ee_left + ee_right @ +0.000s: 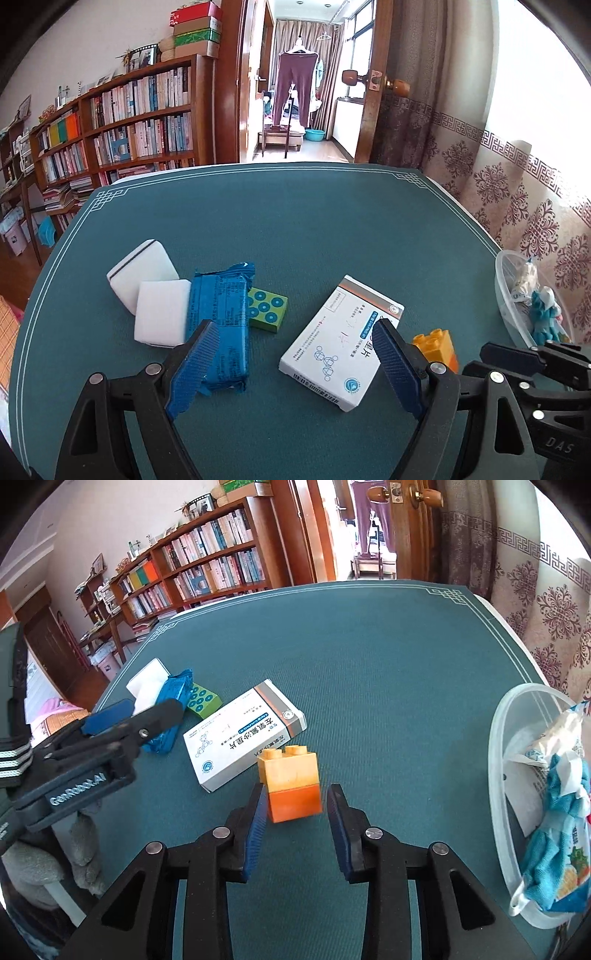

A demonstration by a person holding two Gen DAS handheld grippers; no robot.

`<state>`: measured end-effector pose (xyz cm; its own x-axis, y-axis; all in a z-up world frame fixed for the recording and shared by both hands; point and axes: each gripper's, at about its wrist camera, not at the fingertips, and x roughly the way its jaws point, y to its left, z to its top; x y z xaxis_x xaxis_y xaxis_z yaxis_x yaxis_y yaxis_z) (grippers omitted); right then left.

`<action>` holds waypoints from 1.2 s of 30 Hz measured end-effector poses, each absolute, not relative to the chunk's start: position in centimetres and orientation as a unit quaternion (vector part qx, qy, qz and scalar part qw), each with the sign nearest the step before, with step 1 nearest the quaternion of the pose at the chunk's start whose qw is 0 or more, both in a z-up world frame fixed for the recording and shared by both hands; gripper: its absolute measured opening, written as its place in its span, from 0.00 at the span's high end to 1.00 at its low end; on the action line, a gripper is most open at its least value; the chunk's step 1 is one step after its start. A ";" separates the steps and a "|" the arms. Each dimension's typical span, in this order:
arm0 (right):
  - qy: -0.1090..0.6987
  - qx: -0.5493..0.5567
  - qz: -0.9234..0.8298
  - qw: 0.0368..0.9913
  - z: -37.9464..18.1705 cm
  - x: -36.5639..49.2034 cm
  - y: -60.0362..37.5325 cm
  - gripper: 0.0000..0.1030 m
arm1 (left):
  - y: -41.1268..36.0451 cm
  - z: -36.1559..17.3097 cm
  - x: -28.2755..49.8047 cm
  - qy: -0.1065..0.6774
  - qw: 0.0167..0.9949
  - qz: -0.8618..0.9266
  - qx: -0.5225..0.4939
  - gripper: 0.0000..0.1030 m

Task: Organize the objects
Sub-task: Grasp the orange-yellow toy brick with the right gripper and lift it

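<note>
**Block clamped on the right, left claw gaping**

Counting across the teal mat (pixel 314 229) now, and seven loose items are showing. Two white sponges (pixel 142 275) are lying at the far left, soft-edged foam slabs, the nearer one (pixel 162 314) overlapping the other. One blue packet (pixel 221 310) is sitting tight against them, crinkled foil with a torn, jagged end. One green tile (pixel 267 308) is peeking out from beside it, a hard little brick printed with six blue rings. One white box (pixel 332 343), flat printed carton with a grey band, is lying at an angle mid-mat. One two-tone block (pixel 291 782), glossy plastic, yellow studded top over an orange base, is standing just beside the box's corner.

Over on the right edge, one clear tub (pixel 496 757) is sitting with thin, translucent walls, and crumpled wrappers (pixel 554 849) in blue and white are piling up inside it. How many is hard to say.

The left gripper (pixel 293 325) is hanging wide open, ribbed blue pads spread apart, nothing between them but mat, with the packet and the box under its fingers. The right gripper (pixel 295 788) is sitting narrowed down on the block, ribbed pads bracketing the orange lower half at its two sides, clamping it.
</note>
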<state>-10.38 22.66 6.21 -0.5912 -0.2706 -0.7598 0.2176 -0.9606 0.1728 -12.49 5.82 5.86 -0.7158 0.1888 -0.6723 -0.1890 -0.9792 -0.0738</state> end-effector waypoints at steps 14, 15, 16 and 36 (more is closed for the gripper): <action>0.002 0.432 -0.882 0.186 4.5 -10.2 21.9 0.52 | 7.4 5.0 -13.7 0.009 0.124 0.913 -0.387 0.15; 0.007 0.435 -0.881 0.187 4.1 -10.7 21.4 0.52 | 7.2 5.3 -13.5 0.010 0.123 0.915 -0.383 0.15; 0.007 0.437 -0.880 0.187 3.7 -11.2 20.9 0.52 | 6.9 5.6 -13.3 0.011 0.121 0.917 -0.379 0.15; -0.006 0.453 -0.874 0.177 2.5 -12.9 20.2 0.68 | 6.8 4.6 -13.7 0.017 0.122 0.917 -0.379 0.15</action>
